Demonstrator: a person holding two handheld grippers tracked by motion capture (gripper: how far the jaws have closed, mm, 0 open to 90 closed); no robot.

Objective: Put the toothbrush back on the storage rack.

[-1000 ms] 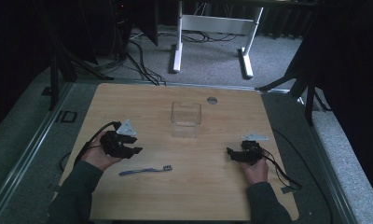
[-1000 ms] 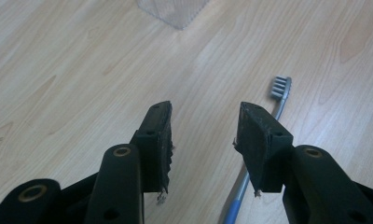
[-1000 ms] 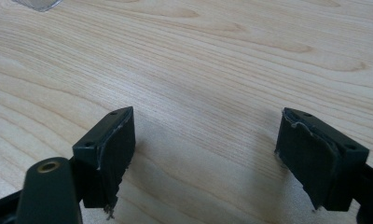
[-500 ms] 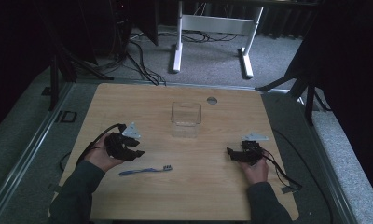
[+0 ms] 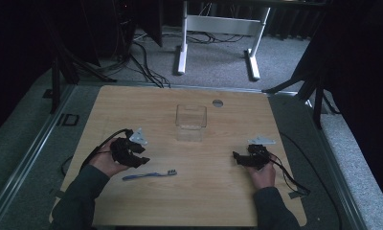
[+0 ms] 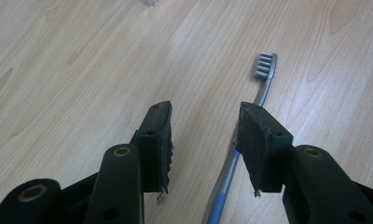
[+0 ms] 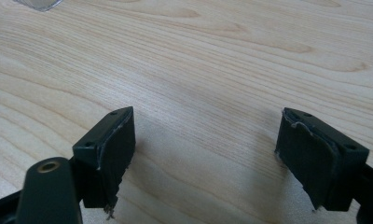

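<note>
Light wooden table on grey carpet. White desk frame stands behind, cables beside it. Surroundings dark.

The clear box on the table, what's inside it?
The clear box looks empty; wood shows through its walls. The toothbrush lies on the table near the left gripper. Glare may hide something small.

Your left gripper hovers just above the blue toothbrush lying on the table. Your right gripper sits well apart; a clear container stands farther back.
</note>
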